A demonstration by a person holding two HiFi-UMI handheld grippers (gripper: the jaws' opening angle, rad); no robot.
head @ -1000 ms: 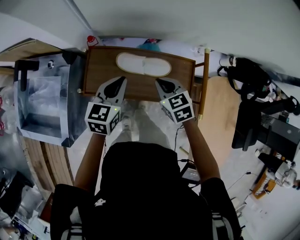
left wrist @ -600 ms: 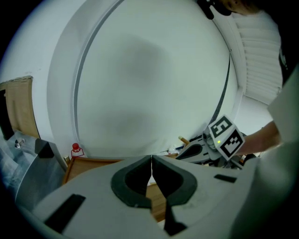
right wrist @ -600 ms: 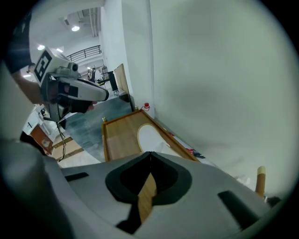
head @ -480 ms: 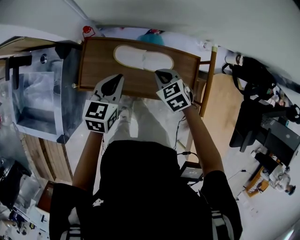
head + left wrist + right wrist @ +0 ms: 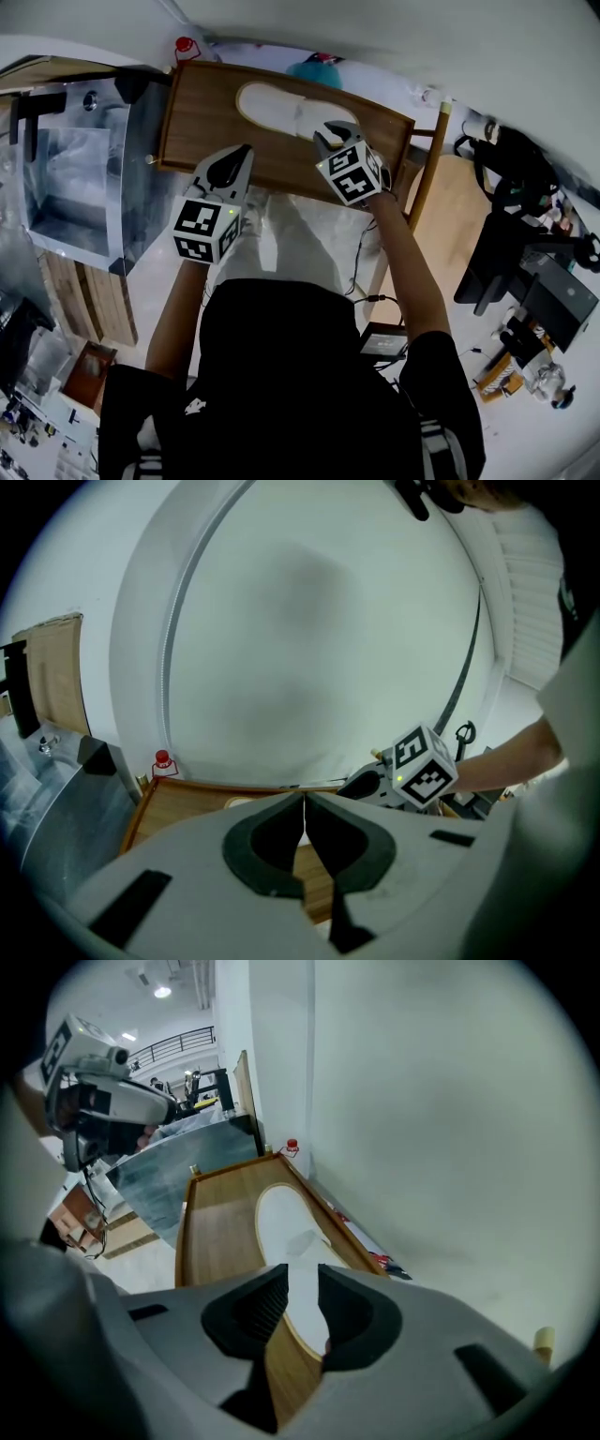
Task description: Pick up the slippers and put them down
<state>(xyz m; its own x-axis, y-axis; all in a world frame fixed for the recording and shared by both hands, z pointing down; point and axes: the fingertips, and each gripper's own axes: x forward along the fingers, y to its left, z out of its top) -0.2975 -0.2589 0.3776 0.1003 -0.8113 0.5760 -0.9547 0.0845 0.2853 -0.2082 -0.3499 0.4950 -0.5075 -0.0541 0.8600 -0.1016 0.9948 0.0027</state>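
Observation:
A pair of white slippers (image 5: 281, 108) lies end to end on the brown wooden table (image 5: 202, 127) by the wall. My right gripper (image 5: 336, 137) hangs over the pair's right end, pointing steeply down. Its jaws are opening, and the white slipper (image 5: 286, 1227) shows below through the gap of the right gripper (image 5: 303, 1283), with no pad pressing on it. My left gripper (image 5: 232, 167) is shut and empty over the table's near edge, left of the right one. In the left gripper view the left gripper (image 5: 303, 817) points across the table (image 5: 178, 803) at the wall.
A shiny metal cabinet (image 5: 75, 187) stands against the table's left side. A small red object (image 5: 185, 45) and a teal one (image 5: 314, 70) sit behind the table by the wall. A wooden post (image 5: 427, 178) and black equipment (image 5: 506, 159) are to the right.
My right gripper has moved forward and down over the slippers' right end, and its jaws have parted. The left gripper has sunk a little and stays shut.

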